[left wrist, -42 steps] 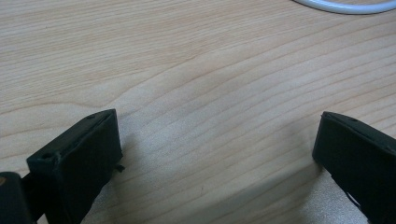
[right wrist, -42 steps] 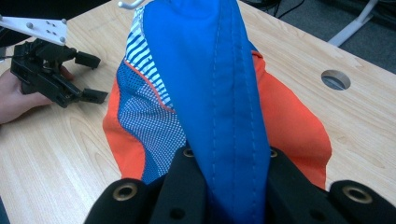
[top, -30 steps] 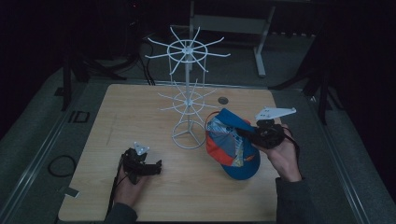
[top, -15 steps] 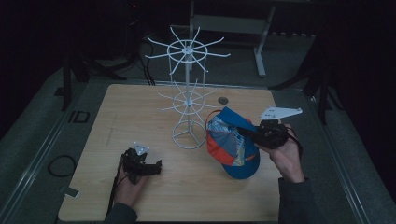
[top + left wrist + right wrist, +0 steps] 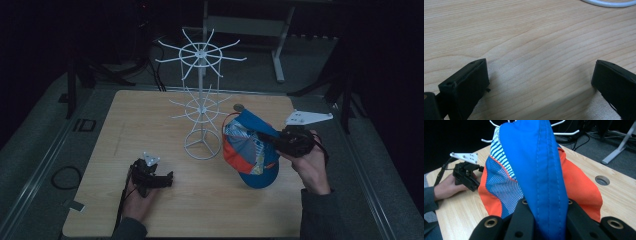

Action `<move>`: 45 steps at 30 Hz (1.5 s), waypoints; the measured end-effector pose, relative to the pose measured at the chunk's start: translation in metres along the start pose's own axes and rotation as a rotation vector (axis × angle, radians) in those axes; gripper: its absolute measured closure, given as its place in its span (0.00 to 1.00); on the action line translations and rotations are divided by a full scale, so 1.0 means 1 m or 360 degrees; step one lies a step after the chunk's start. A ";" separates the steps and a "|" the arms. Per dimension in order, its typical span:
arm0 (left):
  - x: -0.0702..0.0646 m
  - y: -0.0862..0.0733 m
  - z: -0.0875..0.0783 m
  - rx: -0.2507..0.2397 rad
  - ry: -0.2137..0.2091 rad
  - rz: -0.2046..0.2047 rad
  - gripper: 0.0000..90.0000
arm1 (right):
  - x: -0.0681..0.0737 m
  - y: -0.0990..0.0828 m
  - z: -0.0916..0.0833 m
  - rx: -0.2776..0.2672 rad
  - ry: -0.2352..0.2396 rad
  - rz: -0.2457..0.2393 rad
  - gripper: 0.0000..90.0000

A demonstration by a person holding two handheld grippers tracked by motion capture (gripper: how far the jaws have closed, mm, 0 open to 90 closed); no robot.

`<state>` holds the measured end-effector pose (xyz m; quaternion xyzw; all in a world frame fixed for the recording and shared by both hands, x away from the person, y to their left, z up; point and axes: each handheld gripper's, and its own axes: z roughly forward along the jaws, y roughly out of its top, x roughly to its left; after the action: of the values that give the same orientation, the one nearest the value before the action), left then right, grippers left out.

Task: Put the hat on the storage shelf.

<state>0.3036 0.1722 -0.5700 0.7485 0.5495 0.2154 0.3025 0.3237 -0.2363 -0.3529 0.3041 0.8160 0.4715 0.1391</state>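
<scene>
A blue, orange and striped cap [image 5: 250, 150] sits just right of the white wire rack [image 5: 201, 107], with its brim low toward the front. My right gripper [image 5: 265, 137] reaches in from the right and is shut on the cap's blue panel [image 5: 536, 165], which is pinched between the jaws of the right gripper [image 5: 545, 207]. My left gripper [image 5: 167, 177] rests on the wooden table [image 5: 150, 115] at the front left. In its own view the left gripper [image 5: 540, 82] is open, with bare wood between the jaws.
The rack's round base [image 5: 609, 3] stands mid-table, and its arms [image 5: 564, 131] spread out above the cap. A cable hole [image 5: 602, 180] lies near the far right edge of the table. A metal frame [image 5: 280, 50] stands on the dark floor beyond the table.
The right gripper, with the cap in it, has drifted slightly to the right. The left gripper has stayed where it was.
</scene>
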 end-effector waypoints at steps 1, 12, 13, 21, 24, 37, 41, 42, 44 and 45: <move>0.000 0.000 0.000 0.0000 0.0000 0.0000 0.02 | 0.000 0.001 0.000 -0.0004 0.0003 -0.0001 0.98; 0.000 0.000 0.000 0.0001 0.0000 0.0003 0.02 | -0.001 0.007 -0.007 -0.0043 0.0062 0.0008 0.98; 0.000 0.000 0.000 0.0001 0.0000 0.0003 0.02 | -0.001 0.008 -0.008 -0.0050 0.0073 0.0011 0.98; 0.000 0.000 0.000 0.0000 0.0000 0.0002 0.02 | -0.003 0.011 -0.014 -0.0092 0.0139 0.0029 0.98; 0.000 0.000 0.000 0.0001 0.0000 0.0002 0.02 | -0.002 0.013 -0.016 -0.0102 0.0148 0.0029 0.98; 0.000 0.000 0.000 0.0001 0.0000 0.0002 0.02 | -0.001 0.022 -0.021 -0.0166 0.0184 0.0026 0.98; 0.000 0.000 0.000 0.0000 0.0000 0.0002 0.02 | 0.000 0.026 -0.024 -0.0201 0.0212 0.0025 0.98; 0.000 0.000 0.000 0.0000 0.0000 0.0002 0.02 | 0.000 0.027 -0.024 -0.0210 0.0221 0.0028 0.98; 0.000 0.000 0.000 0.0000 0.0000 0.0002 0.02 | -0.001 0.028 -0.025 -0.0232 0.0243 0.0037 0.98; 0.000 0.000 0.000 0.0000 0.0000 0.0002 0.02 | -0.001 0.028 -0.025 -0.0242 0.0262 0.0046 0.98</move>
<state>0.3036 0.1723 -0.5699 0.7488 0.5490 0.2156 0.3023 0.3218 -0.2441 -0.3160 0.2647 0.7821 0.5574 0.0873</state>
